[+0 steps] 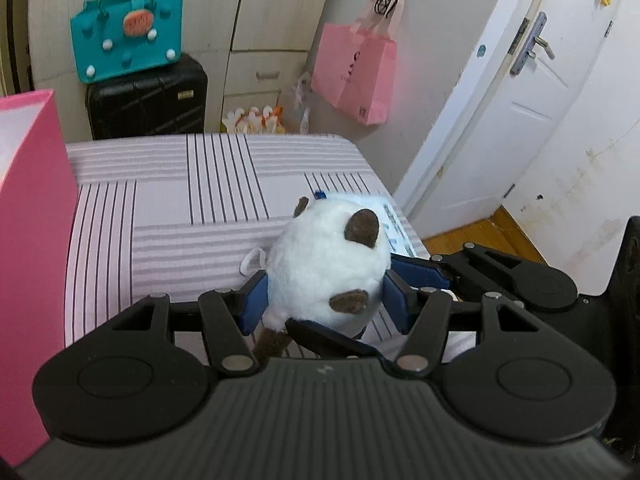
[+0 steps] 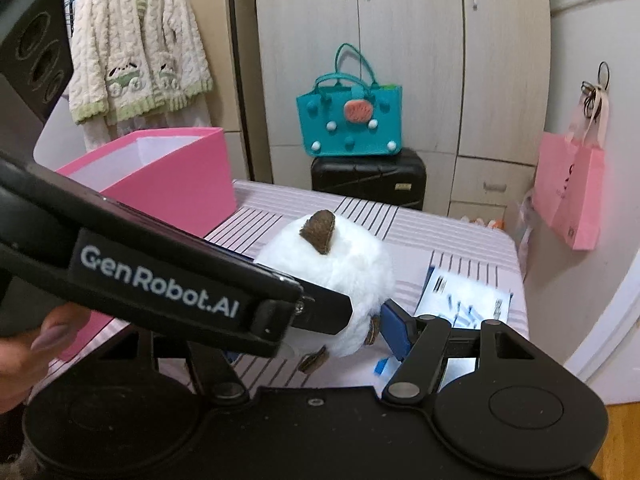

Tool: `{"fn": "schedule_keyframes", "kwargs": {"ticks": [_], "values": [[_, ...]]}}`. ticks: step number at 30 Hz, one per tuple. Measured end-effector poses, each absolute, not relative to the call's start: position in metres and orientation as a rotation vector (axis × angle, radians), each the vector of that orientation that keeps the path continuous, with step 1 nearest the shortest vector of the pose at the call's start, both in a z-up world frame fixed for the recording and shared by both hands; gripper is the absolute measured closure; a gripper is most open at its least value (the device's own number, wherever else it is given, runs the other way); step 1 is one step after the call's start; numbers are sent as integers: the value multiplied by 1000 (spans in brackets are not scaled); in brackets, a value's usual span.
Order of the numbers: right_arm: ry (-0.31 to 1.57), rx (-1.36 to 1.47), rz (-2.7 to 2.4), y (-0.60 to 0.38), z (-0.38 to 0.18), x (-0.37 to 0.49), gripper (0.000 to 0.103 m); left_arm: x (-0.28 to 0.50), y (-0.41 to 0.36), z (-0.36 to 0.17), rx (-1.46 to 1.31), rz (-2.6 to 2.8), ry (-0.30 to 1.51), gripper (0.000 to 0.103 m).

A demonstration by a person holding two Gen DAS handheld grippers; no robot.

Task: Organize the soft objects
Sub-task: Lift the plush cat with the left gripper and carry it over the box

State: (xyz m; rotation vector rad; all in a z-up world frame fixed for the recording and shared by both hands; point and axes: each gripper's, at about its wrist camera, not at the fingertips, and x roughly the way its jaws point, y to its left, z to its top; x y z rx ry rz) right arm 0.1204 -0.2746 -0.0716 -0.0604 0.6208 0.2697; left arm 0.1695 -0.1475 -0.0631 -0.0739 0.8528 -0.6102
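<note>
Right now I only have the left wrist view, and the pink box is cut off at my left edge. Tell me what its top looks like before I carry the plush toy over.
Observer: The pink box is open at the top and lined in white. The part of its inside that shows holds nothing.
Operator: Give me what's behind it.
Observer: A fluffy cream robe with green trim hangs behind it, beside the wardrobe.
Operator: Now report what's around my gripper's body.
Observer: A hand shows at the lower left, just under the left gripper where its black body crosses in front of the plush toy.
</note>
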Motion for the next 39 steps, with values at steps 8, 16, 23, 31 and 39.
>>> {"fn": "schedule_keyframes", "kwargs": {"ticks": [8, 16, 23, 31, 39], "values": [[671, -57, 316, -267, -64, 97, 32, 147, -132, -58, -47, -662, 884, 44], [700, -59, 383, -257, -53, 74, 32, 121, -115, -45, -7, -732, 918, 45], [713, -81, 430, -243, -41, 57, 32, 105, -100, -32, 33, -760, 941, 45], [710, -127, 472, -219, -26, 37, 32, 84, -81, -16, 66, -754, 960, 45], [671, -169, 528, -195, -11, 17, 32, 56, -58, 3, 84, -715, 935, 46]]}}
